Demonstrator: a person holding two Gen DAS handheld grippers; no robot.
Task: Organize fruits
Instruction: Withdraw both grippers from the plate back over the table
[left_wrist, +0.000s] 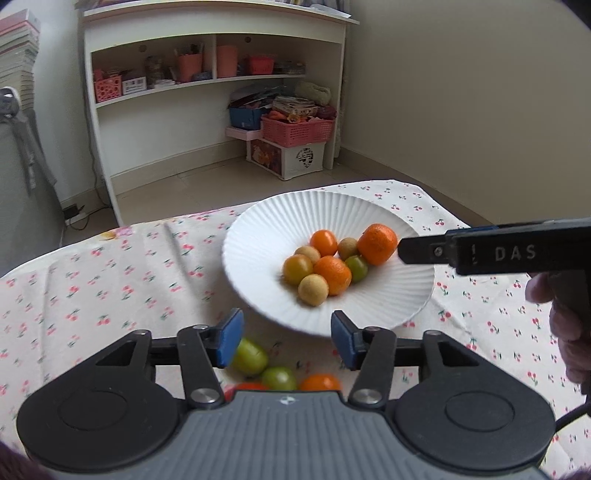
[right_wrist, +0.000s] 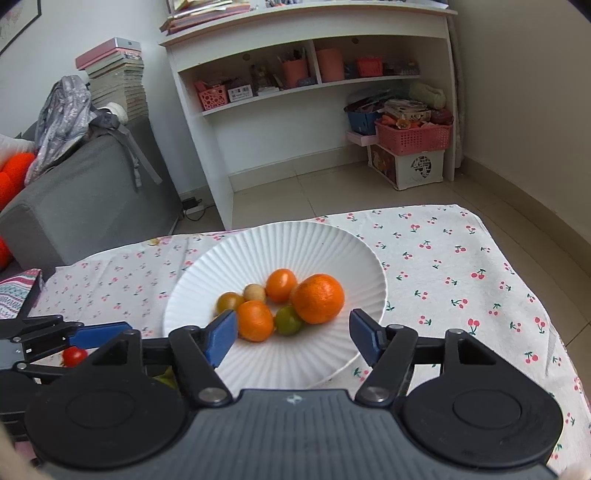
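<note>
A white ribbed plate (left_wrist: 258, 229) stands on the bench, which is covered by a cherry-print cloth (left_wrist: 92, 277), and a small heap of fruit lies at the middle of the frame: orange mandarins (left_wrist: 376, 243), tan round fruits (left_wrist: 313, 290) and a green one (left_wrist: 357, 267). Loose fruits are left on the cloth at the lower centre of the left wrist view, just below the plate's near rim: two green ones (left_wrist: 251, 356) and an orange one (left_wrist: 319, 382). A small red tomato (right_wrist: 74, 356) is seen at the lower left of the right wrist view.

The left gripper (left_wrist: 286, 341) is held with its fingers apart and nothing between them; the same holds for the right gripper (right_wrist: 291, 338), poised over the plate's near rim.

The step in hand is judged to be fetching the next loose fruit. The nearest green fruit is best straddled squarely, closed on gently since round fruit rolls, and set down low inside the plate beside the heap so that nothing is knocked out.
</note>
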